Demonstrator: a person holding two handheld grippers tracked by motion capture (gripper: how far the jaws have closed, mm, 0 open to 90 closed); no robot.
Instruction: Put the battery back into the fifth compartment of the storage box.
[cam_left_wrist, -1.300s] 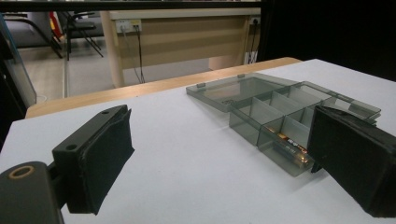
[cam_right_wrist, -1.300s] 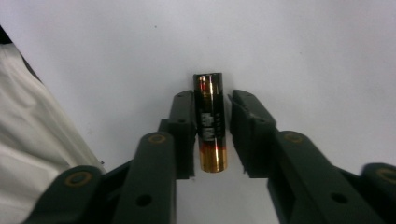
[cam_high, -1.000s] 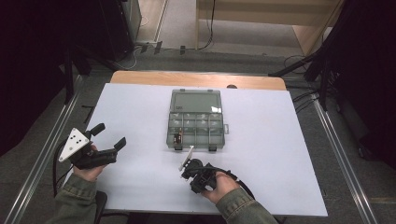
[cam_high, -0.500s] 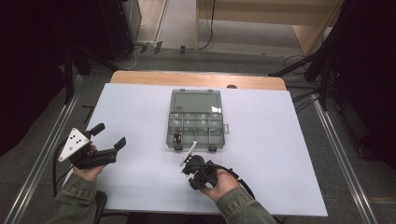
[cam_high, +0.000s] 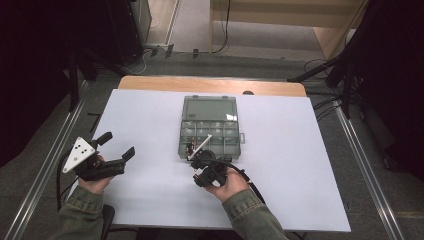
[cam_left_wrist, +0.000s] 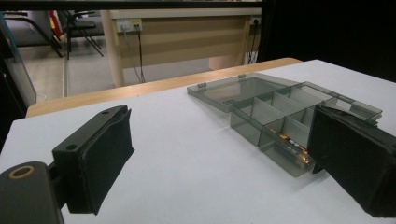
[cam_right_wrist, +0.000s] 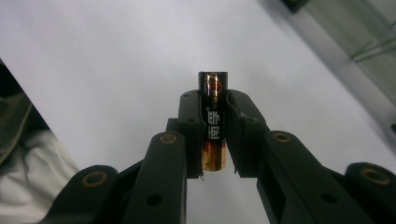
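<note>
A clear grey compartment box lies open near the middle of the white bench, its lid folded flat on the far side. The right claw sits just in front of the box's near edge, held in the person's right hand. In the right gripper view its jaws are closed on a black and gold battery, gripped around its middle with the battery lying along the jaws and its black end protruding past the tips. Bare bench surface lies below it.

The left claw is well to the left of the box, near the bench's left edge, held in the left hand. Its jaws stand wide apart and hold nothing. In the left gripper view, the box shows between the pads, with at least one battery-like item in its nearest compartment.
</note>
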